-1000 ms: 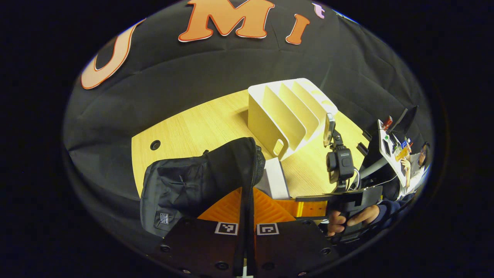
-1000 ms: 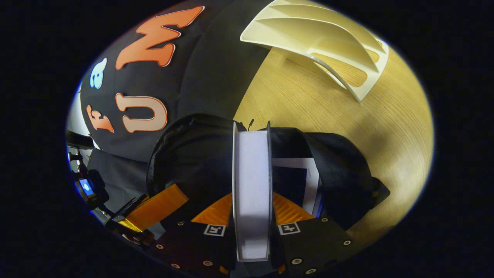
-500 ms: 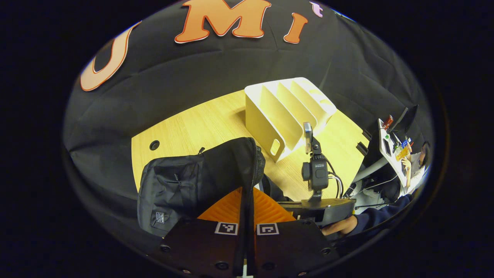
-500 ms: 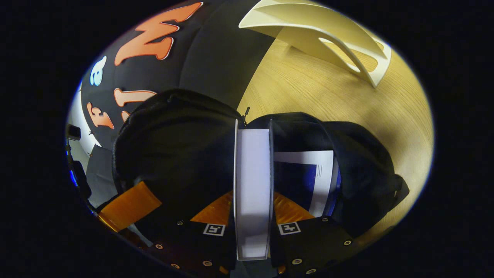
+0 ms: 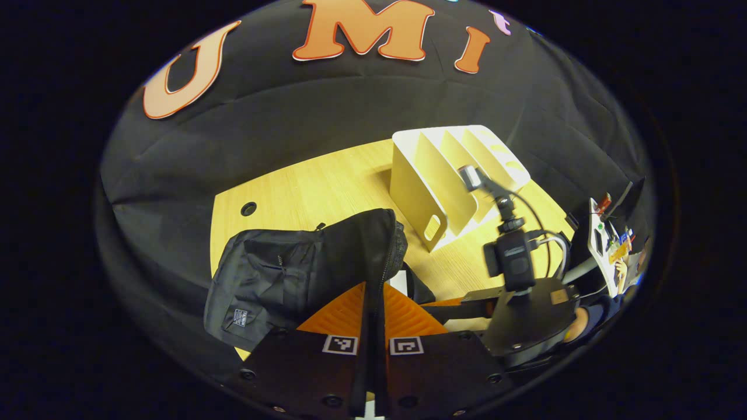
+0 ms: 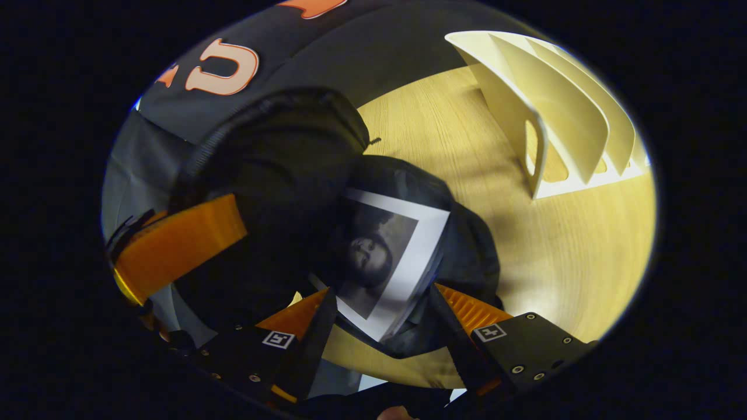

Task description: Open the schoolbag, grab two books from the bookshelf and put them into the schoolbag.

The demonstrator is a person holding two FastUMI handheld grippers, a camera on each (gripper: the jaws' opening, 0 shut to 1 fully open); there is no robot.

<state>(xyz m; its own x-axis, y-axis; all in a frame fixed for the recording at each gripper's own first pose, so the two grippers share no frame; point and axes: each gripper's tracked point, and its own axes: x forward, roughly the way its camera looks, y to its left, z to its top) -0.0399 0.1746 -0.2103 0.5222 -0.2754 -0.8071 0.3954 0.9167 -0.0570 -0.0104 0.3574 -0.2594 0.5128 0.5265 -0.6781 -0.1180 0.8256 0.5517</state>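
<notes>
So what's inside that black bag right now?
A book with a white-bordered dark cover shows in the open bag. Anything beneath it is covered.

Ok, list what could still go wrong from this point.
1. The book leans in the schoolbag mouth with a corner still out, so it could tip back out.
2. The left gripper pinches the bag's flap; letting go might drop the flap onto the book.
3. The right gripper stands open around the book's lower edge; pulling away carelessly may snag it.
The bookshelf looks empty.
</notes>
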